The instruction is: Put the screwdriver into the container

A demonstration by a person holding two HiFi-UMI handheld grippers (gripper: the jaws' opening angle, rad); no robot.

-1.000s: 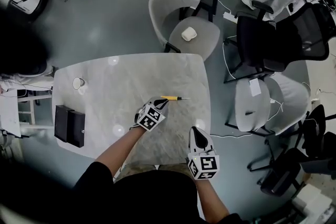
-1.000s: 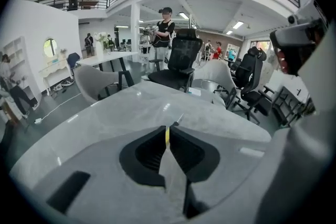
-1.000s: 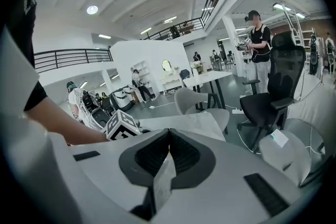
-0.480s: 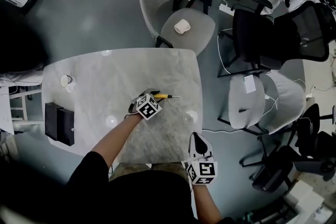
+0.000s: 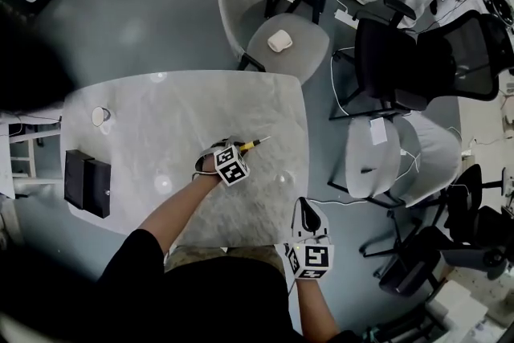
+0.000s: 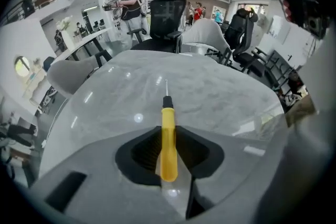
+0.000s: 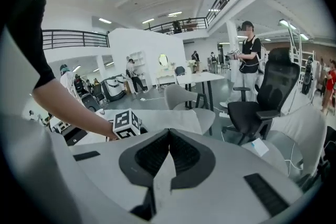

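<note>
Since the earlier head view, the left gripper has dropped down over the screwdriver. The tool lay straight across the picture then; it now slants up to the right.

Head view: a grey marble table with rounded corners fills the middle. The person's left forearm reaches across it to the left gripper near the table's centre. The screwdriver's yellow handle and thin shaft stick out beyond the jaws. A black box sits at the table's left edge, well apart from the screwdriver. A small round white cup stands near the left corner. The right gripper hangs just off the table's near right corner. A grey chair stands beyond the far edge.

Left gripper view: the jaws have just been closing. The yellow handle lies between them, and the ribbed pads press on it from both sides. The metal tip points away over the marble table top.

Right gripper view: the two jaws of the right gripper meet, with nothing between them. Past them the person's forearm leads to the left gripper's marker cube over the table.
</note>
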